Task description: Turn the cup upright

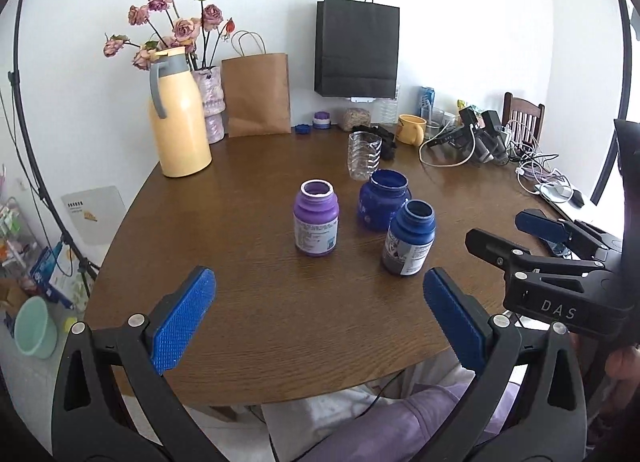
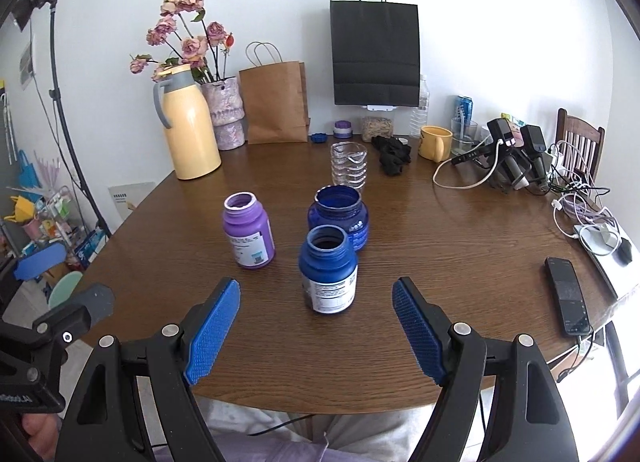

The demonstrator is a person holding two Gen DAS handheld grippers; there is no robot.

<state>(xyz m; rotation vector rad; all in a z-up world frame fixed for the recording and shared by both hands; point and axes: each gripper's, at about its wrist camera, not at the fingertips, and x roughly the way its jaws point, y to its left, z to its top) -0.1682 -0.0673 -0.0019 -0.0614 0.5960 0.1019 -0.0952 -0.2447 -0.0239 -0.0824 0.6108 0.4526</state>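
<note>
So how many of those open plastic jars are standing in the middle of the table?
3. A purple jar on the left, a wide dark-blue jar behind, and a smaller blue jar nearest the hand-held gripper. None looks hidden.

Counts on wooden table [image 2: 460, 246]:
- open-topped jars, upright: three (purple jar [image 2: 248, 231], wide blue jar [image 2: 339, 216], narrow blue jar [image 2: 329, 268])
- clear ribbed cup [image 2: 349, 164]: one
- paper bags: two (brown bag [image 2: 276, 101], black bag [image 2: 376, 51])
- yellow thermos [image 2: 189, 122]: one
- yellow mug [image 2: 435, 142]: one
- phone [image 2: 568, 294]: one
- grippers: two
</note>
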